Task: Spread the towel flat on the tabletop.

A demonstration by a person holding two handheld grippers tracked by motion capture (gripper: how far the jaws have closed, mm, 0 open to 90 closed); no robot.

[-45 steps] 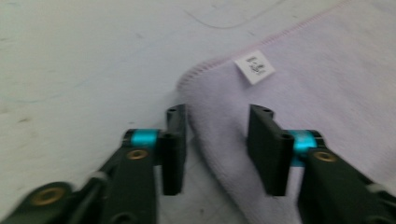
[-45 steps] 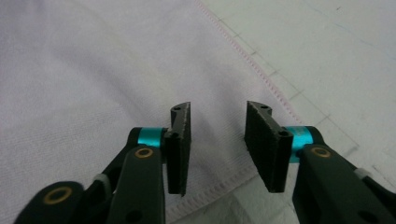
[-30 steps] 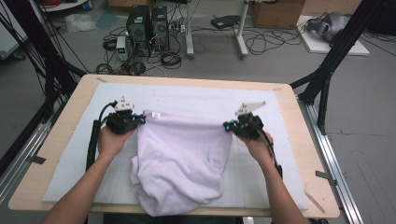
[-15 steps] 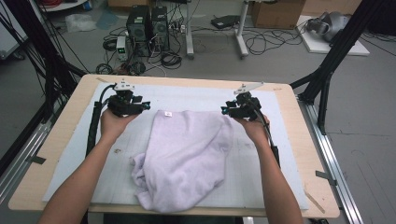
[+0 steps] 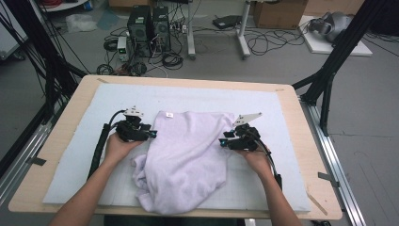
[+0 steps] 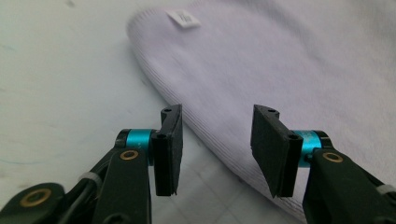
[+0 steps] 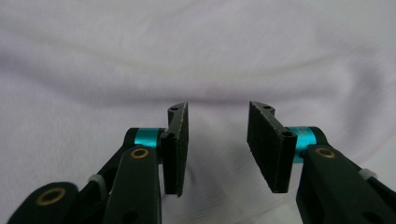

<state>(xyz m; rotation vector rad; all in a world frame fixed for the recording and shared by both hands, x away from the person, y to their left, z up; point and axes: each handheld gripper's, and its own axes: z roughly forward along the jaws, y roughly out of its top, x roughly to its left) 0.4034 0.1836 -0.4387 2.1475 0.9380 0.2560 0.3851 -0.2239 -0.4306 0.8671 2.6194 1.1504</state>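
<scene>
Lavender sweater [image 5: 186,160] lay crumpled on table [image 5: 75,94]; left claw [image 6: 215,142] and right claw [image 7: 217,144] flanked sweater, jaws just opened, gripping nothing.

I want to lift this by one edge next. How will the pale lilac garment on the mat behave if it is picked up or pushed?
The lilac garment lies in soft folds with a rumpled lower end, so it is probably floppy and would drape from any pinched edge. Its ribbed knit hem looks grippy rather than slippery. Pushed across the mat, it would likely bunch up instead of sliding whole.
</scene>
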